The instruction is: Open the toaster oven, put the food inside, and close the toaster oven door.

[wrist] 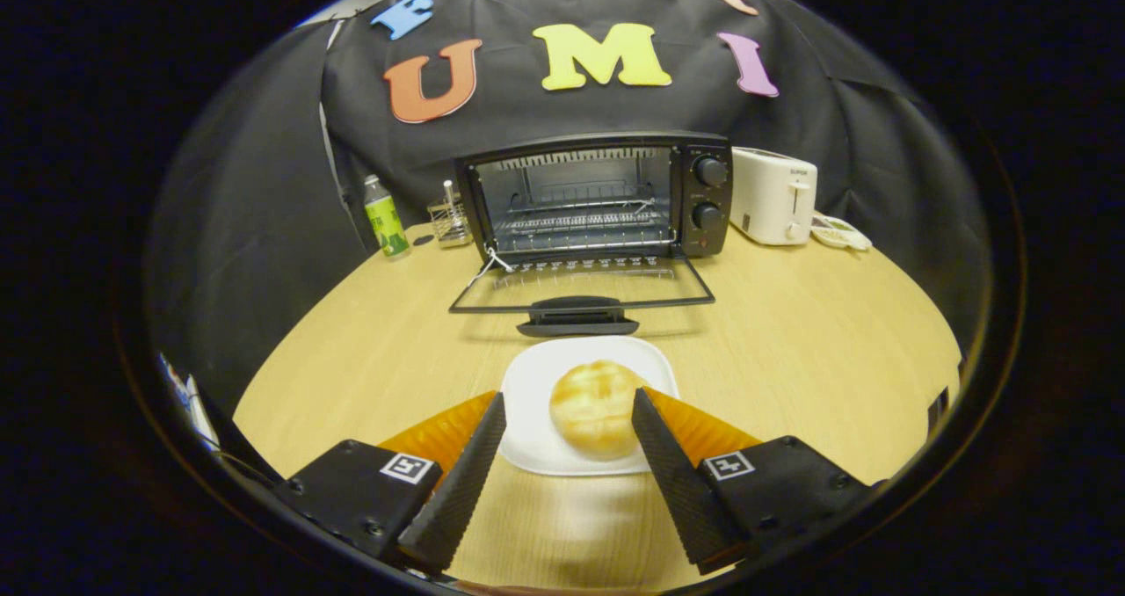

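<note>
A black toaster oven (606,193) stands at the back of the wooden table with its glass door (582,287) folded down flat towards me. Inside it a wire rack (580,220) is bare. In front of the door's handle lies a white square plate (538,376) with a round golden bun (596,408) on it. My gripper (569,413) is open, its two black ribbed fingers (482,455) standing either side of the bun. The right finger is close to the bun's edge, and a gap shows on the left.
A white pop-up toaster (773,196) sits right of the oven, with a small dish (841,232) beside it. Left of the oven stand a green bottle (385,218) and a small wire holder (450,218). Black cloth walls surround the table (791,341).
</note>
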